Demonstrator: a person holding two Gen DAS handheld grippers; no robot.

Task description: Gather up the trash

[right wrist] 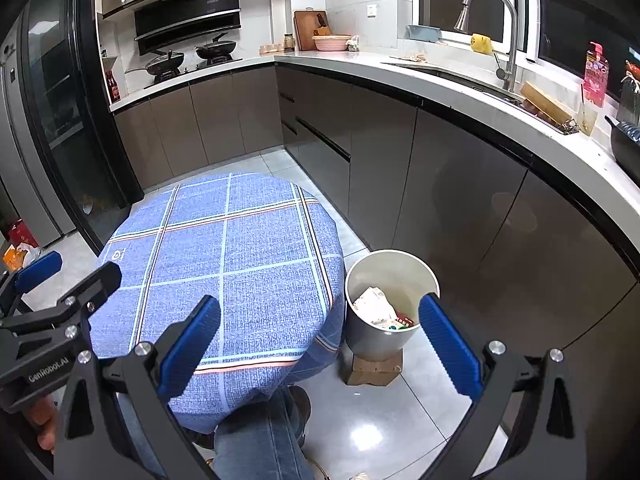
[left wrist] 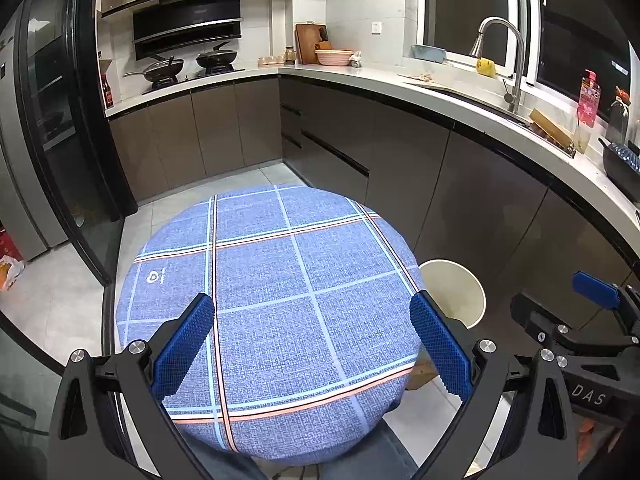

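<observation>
A white trash bin (right wrist: 384, 336) stands on a small cardboard block (right wrist: 374, 370) on the floor, right of a round table with a blue plaid cloth (right wrist: 224, 264). Crumpled paper and wrappers (right wrist: 378, 308) lie inside the bin. In the left wrist view only the bin's rim (left wrist: 460, 280) shows past the table (left wrist: 272, 300). My left gripper (left wrist: 312, 348) is open and empty above the table's near half. My right gripper (right wrist: 320, 348) is open and empty, above the table's right edge and the bin. No trash shows on the cloth.
Dark kitchen cabinets (right wrist: 440, 168) with a white countertop (right wrist: 460, 80) curve along the right and back. A sink faucet (right wrist: 504, 32) and dishes stand there. A tall fridge (right wrist: 48, 120) is at left. The person's jeans-clad legs (right wrist: 260, 440) are under the table's near edge.
</observation>
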